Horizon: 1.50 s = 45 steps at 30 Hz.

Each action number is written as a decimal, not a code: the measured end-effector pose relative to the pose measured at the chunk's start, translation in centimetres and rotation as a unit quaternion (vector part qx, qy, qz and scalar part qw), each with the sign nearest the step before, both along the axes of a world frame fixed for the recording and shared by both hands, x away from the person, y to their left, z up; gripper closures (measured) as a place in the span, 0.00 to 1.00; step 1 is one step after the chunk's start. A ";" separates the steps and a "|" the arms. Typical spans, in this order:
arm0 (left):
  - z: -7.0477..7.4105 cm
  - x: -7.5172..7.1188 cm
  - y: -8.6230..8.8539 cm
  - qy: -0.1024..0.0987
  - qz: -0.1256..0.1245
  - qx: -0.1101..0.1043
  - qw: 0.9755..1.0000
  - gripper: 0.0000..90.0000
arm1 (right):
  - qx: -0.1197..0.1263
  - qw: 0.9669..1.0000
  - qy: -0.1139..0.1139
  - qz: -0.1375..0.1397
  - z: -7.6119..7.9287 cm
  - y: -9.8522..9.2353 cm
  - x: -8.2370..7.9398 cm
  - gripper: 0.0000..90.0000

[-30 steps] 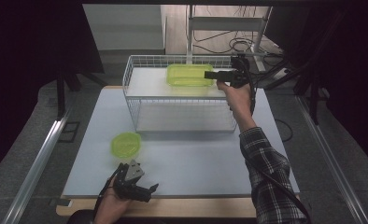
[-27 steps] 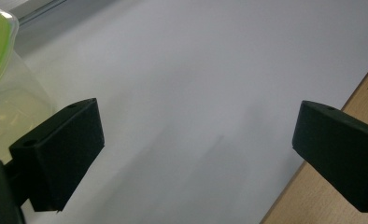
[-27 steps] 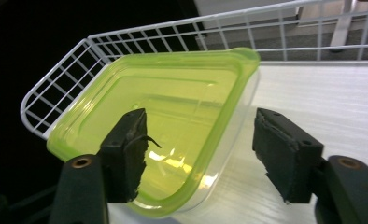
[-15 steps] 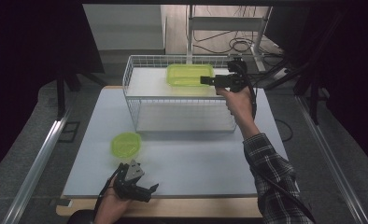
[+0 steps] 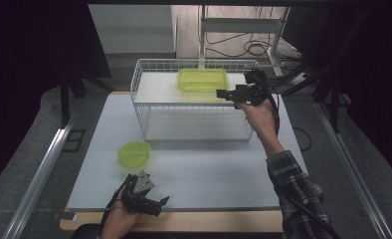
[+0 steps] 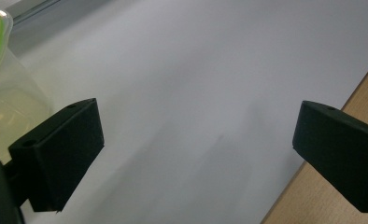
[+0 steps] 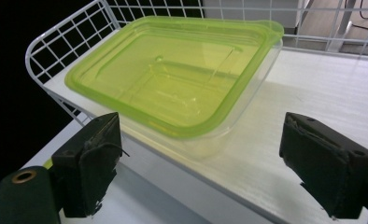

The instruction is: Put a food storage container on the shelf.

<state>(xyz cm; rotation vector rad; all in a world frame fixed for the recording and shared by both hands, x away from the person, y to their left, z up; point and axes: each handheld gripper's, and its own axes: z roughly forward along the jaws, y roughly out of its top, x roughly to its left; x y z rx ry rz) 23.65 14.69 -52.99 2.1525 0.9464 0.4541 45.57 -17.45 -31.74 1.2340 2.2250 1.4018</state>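
A rectangular clear container with a green lid point(image 5: 202, 79) point(image 7: 173, 77) rests on the top shelf of a white wire rack point(image 5: 149, 74), near its back. My right gripper point(image 5: 223, 93) point(image 7: 198, 163) hovers open just in front of that container, with nothing between its jaws. A small round green-lidded container point(image 5: 134, 153) point(image 6: 4, 93) sits on the white table mat to the front left. My left gripper point(image 5: 160, 203) point(image 6: 196, 149) lies low near the table's front edge, open and empty, with the round container just beside its left jaw.
The wire rack's rim point(image 7: 56, 37) runs behind and beside the rectangular container. The rack has a lower shelf point(image 5: 194, 124). The wooden table edge point(image 6: 331, 186) lies right of the left gripper. Cables point(image 5: 248, 47) lie on the floor behind the table.
My right gripper has drawn back toward the near right, away from the rectangular container on the rack. The left gripper has stayed put.
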 end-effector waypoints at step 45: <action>-0.1 0.0 0.0 -0.005 -0.004 -0.006 1.000 0.02 | -0.053 0.996 -0.044 0.050 -5.9 -3.3 -9.7 0.04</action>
